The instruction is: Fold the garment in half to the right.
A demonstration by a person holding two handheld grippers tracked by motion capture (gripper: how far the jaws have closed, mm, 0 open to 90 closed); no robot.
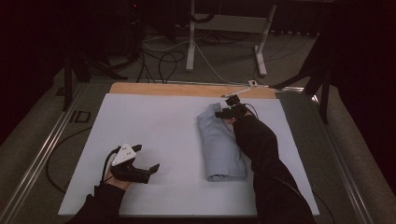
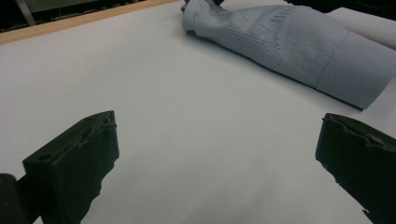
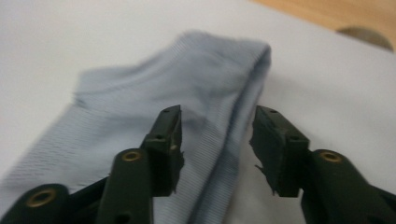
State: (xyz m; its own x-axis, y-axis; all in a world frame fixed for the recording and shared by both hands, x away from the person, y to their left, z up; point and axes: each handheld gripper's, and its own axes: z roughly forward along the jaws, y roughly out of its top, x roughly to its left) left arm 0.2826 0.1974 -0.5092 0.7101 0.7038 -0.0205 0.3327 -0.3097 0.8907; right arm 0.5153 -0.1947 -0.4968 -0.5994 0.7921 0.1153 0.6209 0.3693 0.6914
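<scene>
**Right fingers straddle the far end of the folded garment**

Where the pale blue folded garment [image 1: 219, 144] lies lengthwise on the white sheet [image 1: 154, 130] covering the tabletop, it sits right of centre, its near end well short of the sheet's front edge and its far end close below the bare wooden strip [image 1: 187, 89] at the back. The right gripper [image 1: 229, 112] is at that far end; in the right gripper view its fingers [image 3: 168, 135] stand partly spread, one over the ribbed cloth [image 3: 187, 93], the other just past the folded right edge, with nothing pinched between them. The left gripper [image 1: 140, 170] rests near the front left of the sheet, well apart from the garment, its fingers [image 2: 79, 158] spread wide over bare white surface. Between this gripper and the garment's left edge [image 2: 280, 42] the sheet lies open.
</scene>
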